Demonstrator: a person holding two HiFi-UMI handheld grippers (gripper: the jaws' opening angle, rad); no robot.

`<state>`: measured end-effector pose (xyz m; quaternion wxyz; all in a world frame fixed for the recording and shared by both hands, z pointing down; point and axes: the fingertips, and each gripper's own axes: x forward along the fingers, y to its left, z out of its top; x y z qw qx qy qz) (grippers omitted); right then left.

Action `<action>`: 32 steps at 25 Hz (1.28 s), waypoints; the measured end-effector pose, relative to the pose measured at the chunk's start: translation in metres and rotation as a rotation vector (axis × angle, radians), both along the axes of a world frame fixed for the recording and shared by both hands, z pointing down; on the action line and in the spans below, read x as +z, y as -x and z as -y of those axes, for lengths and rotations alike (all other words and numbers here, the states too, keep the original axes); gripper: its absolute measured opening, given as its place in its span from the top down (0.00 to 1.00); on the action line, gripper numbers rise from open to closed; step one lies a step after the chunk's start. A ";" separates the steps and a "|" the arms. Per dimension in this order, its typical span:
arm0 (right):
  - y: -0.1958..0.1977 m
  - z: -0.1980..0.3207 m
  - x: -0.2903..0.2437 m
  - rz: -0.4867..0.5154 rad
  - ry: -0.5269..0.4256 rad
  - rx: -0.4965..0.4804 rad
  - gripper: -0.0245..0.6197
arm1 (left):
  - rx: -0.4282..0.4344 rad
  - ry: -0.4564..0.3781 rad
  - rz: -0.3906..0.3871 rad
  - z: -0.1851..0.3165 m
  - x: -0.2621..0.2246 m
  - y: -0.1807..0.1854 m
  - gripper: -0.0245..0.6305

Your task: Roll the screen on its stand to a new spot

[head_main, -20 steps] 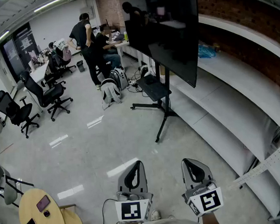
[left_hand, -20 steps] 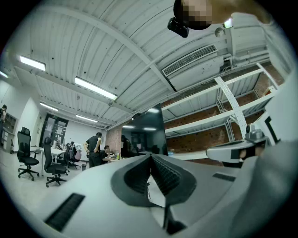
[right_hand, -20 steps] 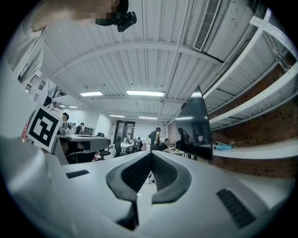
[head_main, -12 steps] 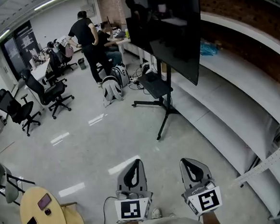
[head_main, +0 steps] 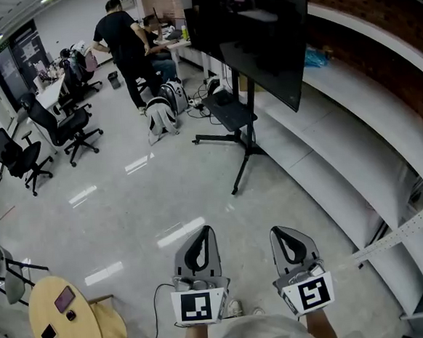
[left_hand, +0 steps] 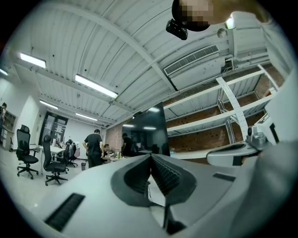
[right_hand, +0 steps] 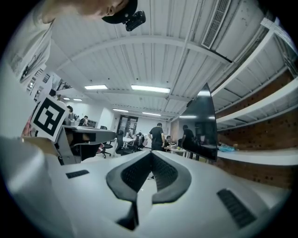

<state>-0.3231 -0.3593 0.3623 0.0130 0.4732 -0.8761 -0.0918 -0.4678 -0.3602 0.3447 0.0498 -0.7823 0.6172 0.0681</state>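
Office floor [head_main: 127, 208]: screen [head_main: 259, 37] on stand [head_main: 247, 143] unmoved, far, unreached; left gripper [head_main: 202, 234], right gripper [head_main: 282, 233] jaws closed, empty.

Person: dressed in black [head_main: 121, 40], standing at the far desks.
Chairs: black office chair [head_main: 68, 128] on the glossy floor [head_main: 127, 208], second chair [head_main: 13, 155] further left.
Backpack: pale backpack [head_main: 160, 119], on the floor near that person.
Round surface: wooden [head_main: 82, 335], bottom left, phone [head_main: 64, 299] lying on it.
Shelves: long white shelves [head_main: 341, 147] on the right, blue bag [head_main: 316, 56] on one.
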 end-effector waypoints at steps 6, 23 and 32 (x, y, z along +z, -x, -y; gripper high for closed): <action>0.030 0.007 0.020 -0.238 -0.084 0.061 0.93 | -0.020 0.041 -0.009 0.005 0.022 0.033 0.94; -0.006 0.098 0.033 -0.085 -0.030 0.153 0.93 | 0.039 0.056 -0.029 0.114 0.045 0.025 0.94; -0.045 0.239 -0.004 -0.048 -0.116 0.106 0.93 | 0.039 0.050 -0.010 0.238 0.028 -0.029 0.94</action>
